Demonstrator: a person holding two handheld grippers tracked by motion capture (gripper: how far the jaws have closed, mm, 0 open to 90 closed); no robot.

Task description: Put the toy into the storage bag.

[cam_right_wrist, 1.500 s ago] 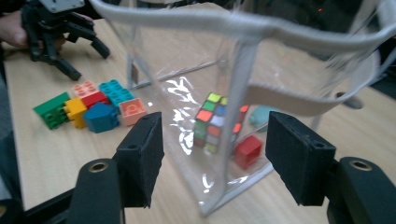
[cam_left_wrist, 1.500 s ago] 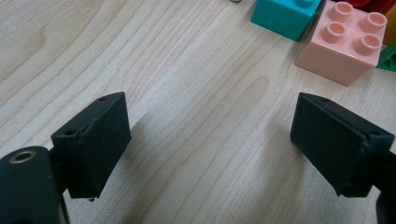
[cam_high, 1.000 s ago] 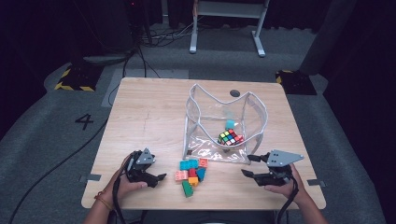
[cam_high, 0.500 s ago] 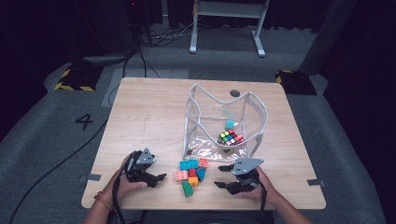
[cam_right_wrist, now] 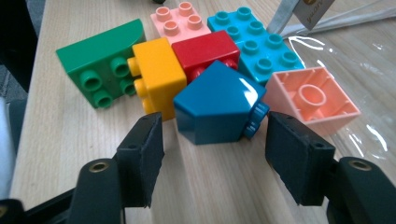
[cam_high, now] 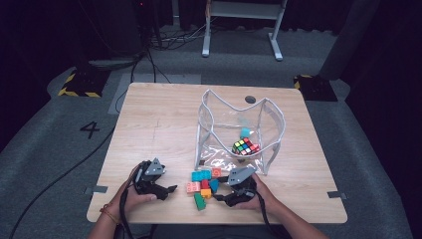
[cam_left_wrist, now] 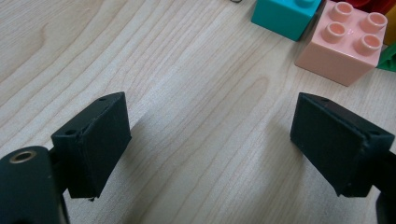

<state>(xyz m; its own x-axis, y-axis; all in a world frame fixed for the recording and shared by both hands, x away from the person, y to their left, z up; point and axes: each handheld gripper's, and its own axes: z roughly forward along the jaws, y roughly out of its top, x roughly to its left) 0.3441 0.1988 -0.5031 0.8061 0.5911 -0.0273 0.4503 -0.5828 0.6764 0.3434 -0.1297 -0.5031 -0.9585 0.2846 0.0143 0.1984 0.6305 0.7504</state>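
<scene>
A painted numeral "4" (cam_high: 90, 129) marks the grey floor at about 9 o'clock from the wooden table (cam_high: 164, 124). In the right gripper view a small tag (cam_right_wrist: 312, 10) on the clear bag's edge carries print too blurred to read.

The right gripper (cam_high: 230, 197) sits at the table's near edge, at roughly 5 o'clock from the table's middle, with its jaws spread; they have just been widening. In the right gripper view the dark blue sloped brick (cam_right_wrist: 216, 102) lies at 12 o'clock from the jaws, just ahead of them and partly between their tips, with neither pad pressing on it. Around that brick sit the yellow brick (cam_right_wrist: 156, 72) at 10 o'clock, touching it, the red brick (cam_right_wrist: 205, 49) at 12 o'clock, the teal eight-stud brick (cam_right_wrist: 254, 44) at 1 o'clock and the upturned pink brick (cam_right_wrist: 313, 98) at 3 o'clock. The green brick (cam_right_wrist: 100, 58) lies furthest left, and a pink four-stud brick (cam_right_wrist: 180, 19) at the far side.

The left gripper (cam_high: 160, 189) rests at about 7 o'clock on the table, its jaws standing wide apart over bare wood. In its own view a pink four-stud brick (cam_left_wrist: 348, 44) and a teal brick (cam_left_wrist: 285, 16) lie at 1 o'clock, clear of both pads.

The clear plastic bag (cam_high: 271, 117) stands open at 12 o'clock from the pile, holding a Rubik's cube (cam_high: 245, 147) and a small teal brick (cam_high: 245, 133).
</scene>
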